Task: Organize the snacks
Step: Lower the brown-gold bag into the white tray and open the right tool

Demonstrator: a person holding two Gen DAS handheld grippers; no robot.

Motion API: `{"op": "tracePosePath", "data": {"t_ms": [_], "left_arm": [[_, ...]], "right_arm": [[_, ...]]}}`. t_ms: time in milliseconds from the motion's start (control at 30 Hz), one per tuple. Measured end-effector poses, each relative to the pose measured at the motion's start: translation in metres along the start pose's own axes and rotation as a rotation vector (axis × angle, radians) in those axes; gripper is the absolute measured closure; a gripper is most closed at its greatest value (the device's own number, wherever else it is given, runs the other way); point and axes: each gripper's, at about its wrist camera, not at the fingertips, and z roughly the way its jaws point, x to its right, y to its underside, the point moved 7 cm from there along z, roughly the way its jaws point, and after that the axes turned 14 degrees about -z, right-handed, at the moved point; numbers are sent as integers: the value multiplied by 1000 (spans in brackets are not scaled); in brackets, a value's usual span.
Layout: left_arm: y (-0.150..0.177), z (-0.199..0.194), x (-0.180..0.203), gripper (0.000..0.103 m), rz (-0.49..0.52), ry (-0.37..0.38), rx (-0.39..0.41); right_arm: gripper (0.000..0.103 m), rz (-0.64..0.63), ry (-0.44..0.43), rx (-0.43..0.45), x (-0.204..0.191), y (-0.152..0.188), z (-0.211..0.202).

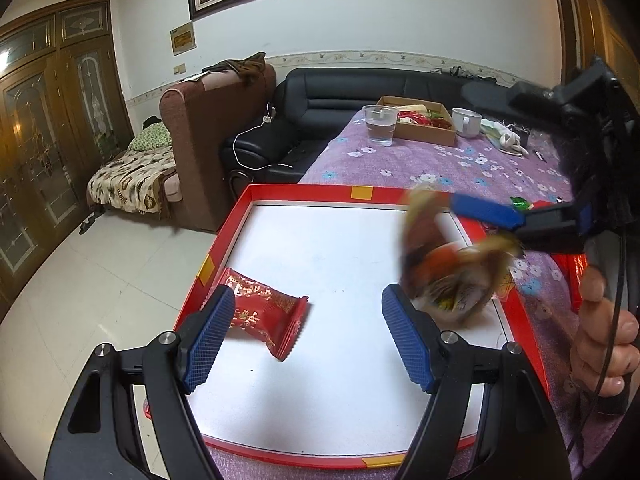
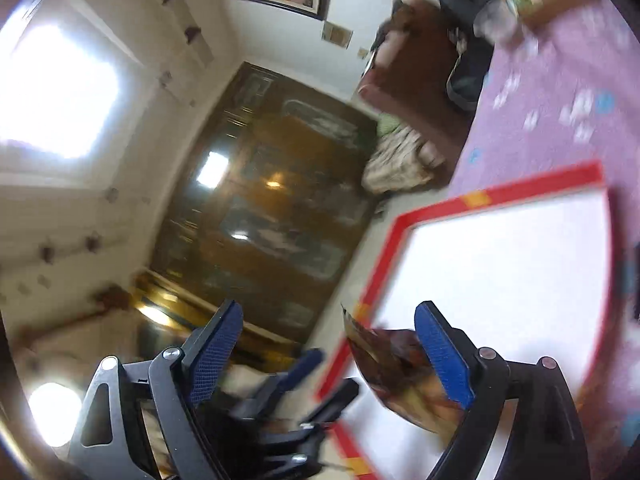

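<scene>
The left gripper [image 1: 308, 334] hovered over a shallow red-rimmed tray [image 1: 224, 232] with a white floor, its blue-padded jaws standing wide apart and clasping nothing. A red snack packet [image 1: 266, 312] lay flat on the tray floor just ahead of the left jaw's pad, partly hidden behind it, and well short of the other jaw.

Off to the right of that gripper, the right gripper [image 1: 496, 226] reached in over the tray's right rim, a hand [image 1: 604, 336] showing just behind it. A brown and orange snack bag [image 1: 448, 268], smeared by motion, sat in front of its jaws and just beyond the left gripper's right-hand pad.

In the right wrist view the right gripper [image 2: 332, 352] stood wide open, and the same bag [image 2: 396, 376] lay against the inner face of one blue pad while the other pad was well clear of it, so the bag was not pinched. The tray [image 2: 384, 264] lay past that jaw, with the left gripper [image 2: 304, 392] blurred low between the jaws.

Beyond both grippers, a purple flowered cloth [image 1: 440, 160] carried a cardboard box [image 1: 424, 130], a clear cup [image 1: 380, 124] and a white mug [image 1: 466, 122].
</scene>
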Motion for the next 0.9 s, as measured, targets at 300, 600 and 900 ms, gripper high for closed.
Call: {"op": "tracePosePath", "data": {"t_ms": [300, 600, 900], "left_arm": [[-9, -7, -13, 27, -4, -69, 68], [-16, -14, -16, 23, 13, -99, 106], [-15, -17, -9, 23, 19, -90, 100]], "right_arm": [[14, -140, 183, 70, -10, -4, -24], [14, -237, 331, 56, -17, 11, -51], [14, -292, 411, 69, -28, 16, -79]]}}
